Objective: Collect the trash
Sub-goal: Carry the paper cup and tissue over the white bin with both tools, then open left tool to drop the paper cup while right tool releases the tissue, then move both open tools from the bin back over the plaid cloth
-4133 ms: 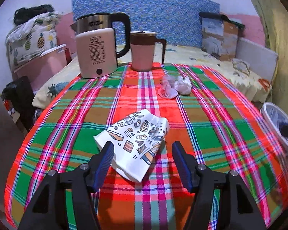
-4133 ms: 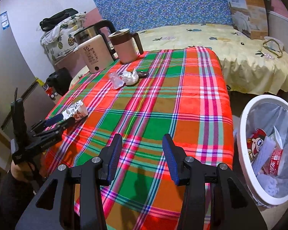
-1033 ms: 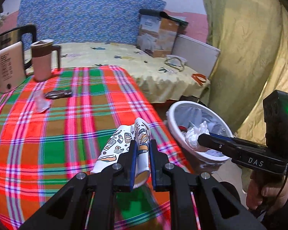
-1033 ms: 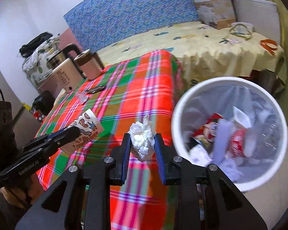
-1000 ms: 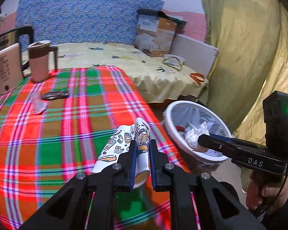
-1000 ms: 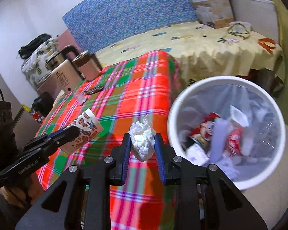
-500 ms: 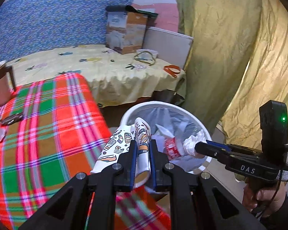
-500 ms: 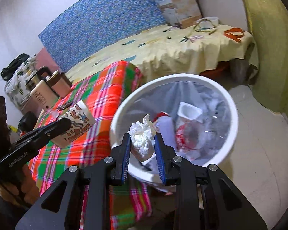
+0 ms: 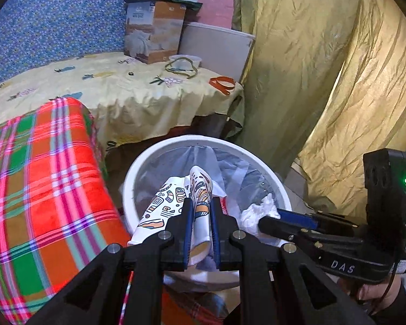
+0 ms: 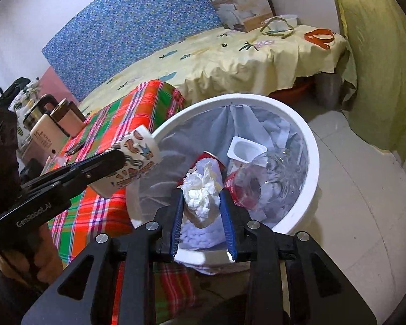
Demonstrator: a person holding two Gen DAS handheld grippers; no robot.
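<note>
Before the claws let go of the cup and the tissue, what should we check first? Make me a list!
1. Left claw grips the squashed patterned paper cup: ok.
2. The cup hangs over the round white trash bin, inside its rim: ok in the left wrist view; in the right wrist view it sits near the rim's edge, so cannot tell fully.
3. Right claw has the crumpled white tissue between its fingers: ok, though they look wider than the left's, so firmness cannot tell.
4. The tissue is over the bin's opening: ok.
5. The two claws are apart, not touching: ok.
6. Room left in the bin: ok, the trash sits below the rim.
</note>
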